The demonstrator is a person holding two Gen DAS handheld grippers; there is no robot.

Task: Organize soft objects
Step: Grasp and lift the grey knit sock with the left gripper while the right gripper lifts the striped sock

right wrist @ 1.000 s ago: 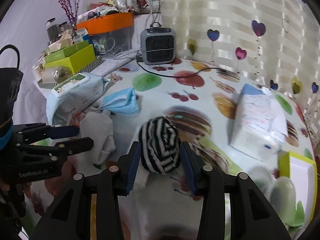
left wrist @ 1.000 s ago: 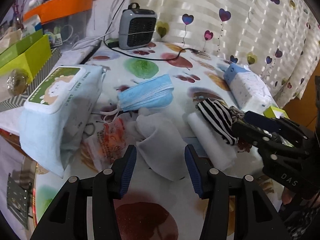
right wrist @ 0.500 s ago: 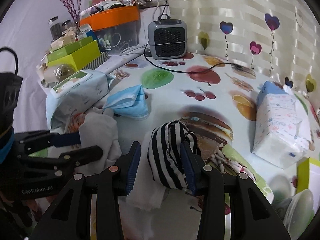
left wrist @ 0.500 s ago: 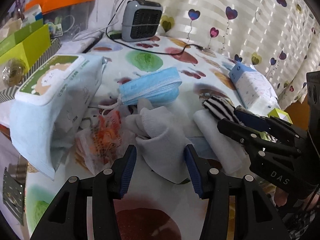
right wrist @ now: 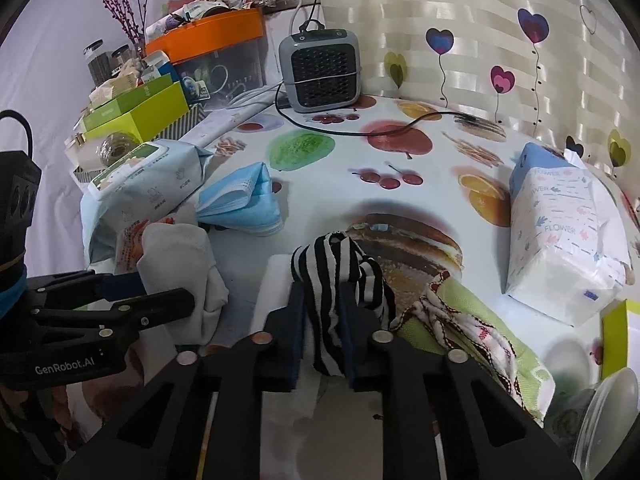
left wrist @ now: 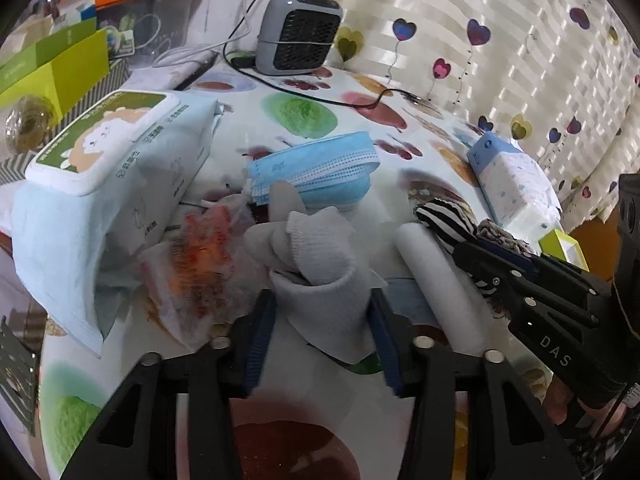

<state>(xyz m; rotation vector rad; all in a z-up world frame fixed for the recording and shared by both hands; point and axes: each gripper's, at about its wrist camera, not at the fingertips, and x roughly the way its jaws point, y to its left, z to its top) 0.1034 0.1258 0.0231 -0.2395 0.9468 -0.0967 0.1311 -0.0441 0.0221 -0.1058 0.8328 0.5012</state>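
Observation:
A grey sock lies on the fruit-print table, bunched between the fingers of my left gripper, which is open around it. It shows at the left in the right wrist view. My right gripper is shut on a black-and-white striped sock, low over a folded white cloth. The striped sock and right gripper show at the right in the left wrist view. A stack of blue face masks lies behind the grey sock.
A wet-wipes pack and a crinkled orange-print bag lie left. A tissue pack lies right, a green fringed cloth beside the striped sock. A grey heater and its cable stand at the back. Boxes crowd the left edge.
My left gripper moved forward until the grey sock sits between its fingers. My right gripper closed tighter on the striped sock and lowered it toward the white cloth.

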